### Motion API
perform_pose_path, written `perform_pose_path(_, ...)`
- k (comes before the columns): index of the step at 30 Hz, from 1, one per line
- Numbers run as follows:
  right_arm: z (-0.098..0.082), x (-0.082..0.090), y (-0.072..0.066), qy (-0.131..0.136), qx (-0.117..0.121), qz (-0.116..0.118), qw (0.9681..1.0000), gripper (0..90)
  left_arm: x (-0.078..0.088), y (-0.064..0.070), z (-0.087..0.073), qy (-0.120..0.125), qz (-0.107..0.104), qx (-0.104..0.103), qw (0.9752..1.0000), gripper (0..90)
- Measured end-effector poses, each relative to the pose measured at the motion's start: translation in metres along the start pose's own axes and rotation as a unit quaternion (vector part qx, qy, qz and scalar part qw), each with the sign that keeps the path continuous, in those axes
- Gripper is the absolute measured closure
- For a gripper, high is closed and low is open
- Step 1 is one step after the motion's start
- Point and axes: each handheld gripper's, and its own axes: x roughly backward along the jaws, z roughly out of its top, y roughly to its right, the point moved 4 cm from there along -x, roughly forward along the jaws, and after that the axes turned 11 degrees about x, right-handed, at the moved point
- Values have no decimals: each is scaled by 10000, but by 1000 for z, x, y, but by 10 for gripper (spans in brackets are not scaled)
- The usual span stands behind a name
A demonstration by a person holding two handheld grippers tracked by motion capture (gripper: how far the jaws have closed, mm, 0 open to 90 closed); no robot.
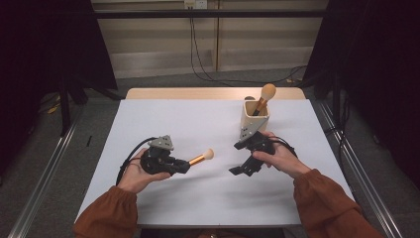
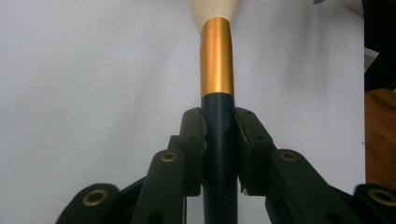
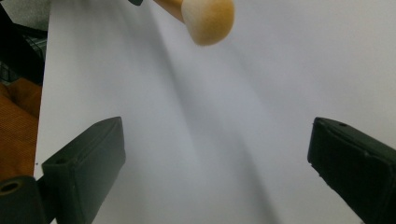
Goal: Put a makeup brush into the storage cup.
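Two grippers work over the white table (image 1: 163, 119). On the left side, the left gripper (image 1: 182, 166) pinches a makeup brush (image 1: 200, 158) by its dark handle — both jaws squeeze it tight. The brush sticks out to the right, just above the table, with its gold band and soft tip showing (in the left gripper view the tip (image 2: 212, 11) is cut off at the top). Going right, the right gripper (image 1: 238, 171) has its jaws spread wide with nothing between them. Behind it stands a cream cup (image 1: 254, 119) with a second brush (image 1: 262, 99) leaning inside — its handle is hidden in the cup. Orange sleeves (image 1: 324, 198) run off the bottom edge.
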Motion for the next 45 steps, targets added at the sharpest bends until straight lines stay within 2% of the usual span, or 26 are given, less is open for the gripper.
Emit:
perform_pose_path(3, -3, 0, -3, -12, 1, -148, 9999, 36, 3, -1, -1, 136, -7, 58, 9999, 746)
perform_pose_path(5, -4, 1, -4, 63, -13, -245, 9997, 38, 5, -2, -1, 319, -24, 164, 9994, 746)
perform_pose_path(9, -7, 1, -7, 297, -97, -292, 9991, 35, 8, -2, -3, 486, 37, 224, 9986, 747)
perform_pose_path(15, -11, -3, -12, 622, -235, -250, 9975, 35, 9, -1, -5, 700, -14, 236, 9973, 746)
perform_pose_path(21, -11, -3, -18, 848, -171, -406, 9954, 39, 9, -3, -6, 866, -120, 351, 9956, 746)
perform_pose_path(27, -13, -3, -22, 1198, -204, -626, 9906, 38, 8, 2, -4, 1091, -258, 364, 9930, 746)
perform_pose_path(30, -14, -3, -24, 1327, -198, -775, 9879, 39, 7, 4, -3, 1185, -343, 278, 9920, 746)
perform_pose_path(35, -13, -5, -29, 1551, -222, -745, 9848, 38, 6, 7, -1, 1316, -374, 162, 9905, 746)
perform_pose_path(37, -13, -7, -31, 1592, -226, -727, 9843, 41, 5, 9, 0, 1429, -421, 147, 9887, 746)
perform_pose_path(40, -12, -8, -33, 1676, -363, -548, 9837, 61, 6, 10, 3, 1563, -457, 94, 9866, 746)
perform_pose_path(43, -11, -8, -32, 1795, -420, -648, 9807, 82, 5, 12, 4, 1676, -485, 98, 9846, 745)
perform_pose_path(45, -10, -6, -30, 1930, -507, -600, 9780, 82, 5, 12, 5, 1753, -490, 44, 9833, 745)
